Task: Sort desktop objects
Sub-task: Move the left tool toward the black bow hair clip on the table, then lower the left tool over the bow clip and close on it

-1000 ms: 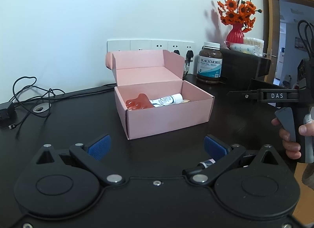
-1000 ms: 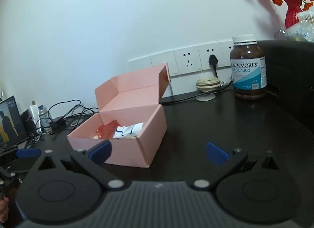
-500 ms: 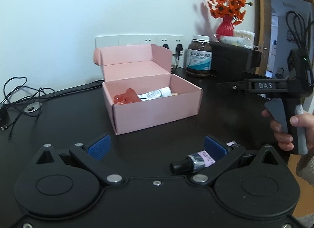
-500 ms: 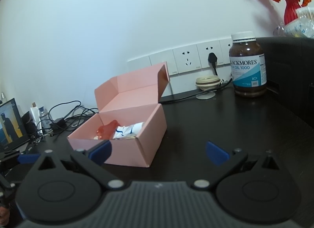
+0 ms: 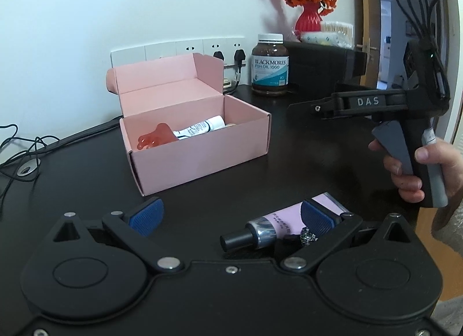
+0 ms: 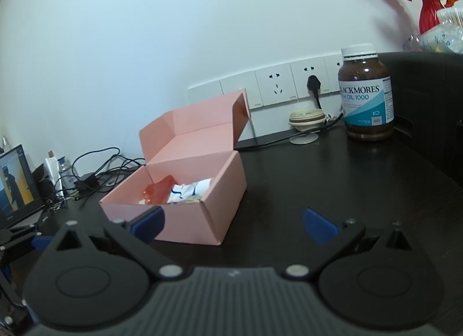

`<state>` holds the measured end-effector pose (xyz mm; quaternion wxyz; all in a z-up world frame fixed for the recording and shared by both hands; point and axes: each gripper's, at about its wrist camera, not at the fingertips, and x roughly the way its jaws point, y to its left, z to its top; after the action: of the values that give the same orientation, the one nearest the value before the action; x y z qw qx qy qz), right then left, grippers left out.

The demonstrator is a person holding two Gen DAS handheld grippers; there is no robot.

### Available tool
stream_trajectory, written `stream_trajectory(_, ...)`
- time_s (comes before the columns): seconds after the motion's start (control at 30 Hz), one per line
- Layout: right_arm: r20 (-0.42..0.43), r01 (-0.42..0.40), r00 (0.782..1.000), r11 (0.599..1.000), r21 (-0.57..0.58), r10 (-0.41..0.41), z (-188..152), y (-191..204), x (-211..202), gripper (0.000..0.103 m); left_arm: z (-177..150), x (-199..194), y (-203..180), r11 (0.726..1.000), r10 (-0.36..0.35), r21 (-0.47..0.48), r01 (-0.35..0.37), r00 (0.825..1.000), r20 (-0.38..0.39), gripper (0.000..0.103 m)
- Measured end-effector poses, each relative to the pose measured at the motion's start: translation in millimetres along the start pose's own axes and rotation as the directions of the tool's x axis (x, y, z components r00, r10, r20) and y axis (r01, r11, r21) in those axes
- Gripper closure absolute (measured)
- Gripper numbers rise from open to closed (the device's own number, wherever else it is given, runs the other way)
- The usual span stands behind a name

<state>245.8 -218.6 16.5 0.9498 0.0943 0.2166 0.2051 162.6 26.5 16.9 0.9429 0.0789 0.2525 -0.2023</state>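
Left wrist: lilac black-capped tube [image 5: 277,224] lying flat.

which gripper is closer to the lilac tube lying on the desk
Left. The left gripper is open with the lilac tube lying between its fingers, against the right-side one. The right gripper is held well above and beyond the tube, open, facing the pink box.

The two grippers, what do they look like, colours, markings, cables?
Both are matte black, with round pivot discs, silver screw heads and blue ribbed finger pads. The left gripper has a smooth body; the right gripper shows a ribbed grey one. From the side, the right gripper carries raised "DAS" lettering, a grey trigger and looped black cables on top.
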Motion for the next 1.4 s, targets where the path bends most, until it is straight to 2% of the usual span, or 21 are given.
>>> stream_trajectory(0.17, -0.003, 0.001, 1.0, 1.0, 0.0, -0.001, 0, 0, 1, 0.001, 1, 3, 4, 1.0, 0.012, -0.016, -0.012, 1.0, -0.019, 0.0)
stream_trajectory(0.27, -0.005, 0.0, 1.0, 1.0, 0.002, 0.0, 0, -1, 1, 0.001, 2, 7, 8, 0.998, 0.047, -0.029, -0.048, 0.998, -0.036, 0.0)
stream_trajectory(0.6, -0.015, 0.0, 1.0, 1.0, 0.008, 0.0, 0, -2, 3, 0.001, 3, 11, 22, 0.993, 0.064, -0.093, -0.069, 0.996, -0.054, 0.0)
stream_trajectory(1.07, -0.025, 0.022, 0.999, 1.0, 0.008, -0.021, 0, -1, 4, 0.001, 4, 13, 25, 0.991, 0.087, -0.093, -0.094, 0.994, -0.071, 0.0)
stream_trajectory(1.23, -0.027, 0.025, 0.999, 1.0, 0.011, -0.025, 0, -1, 4, 0.001, 4, 13, 28, 0.989, 0.119, -0.08, -0.125, 0.99, -0.075, 0.0)
stream_trajectory(1.3, -0.032, 0.029, 0.999, 0.999, 0.013, -0.029, 0, -1, 5, 0.001, 3, 12, 33, 0.986, 0.129, -0.1, -0.137, 0.989, -0.077, 0.0)
stream_trajectory(1.4, -0.036, 0.032, 0.999, 0.999, 0.016, -0.032, 0, -2, 6, 0.001, 2, 6, 42, 0.982, 0.103, -0.154, -0.111, 0.993, -0.06, 0.0)
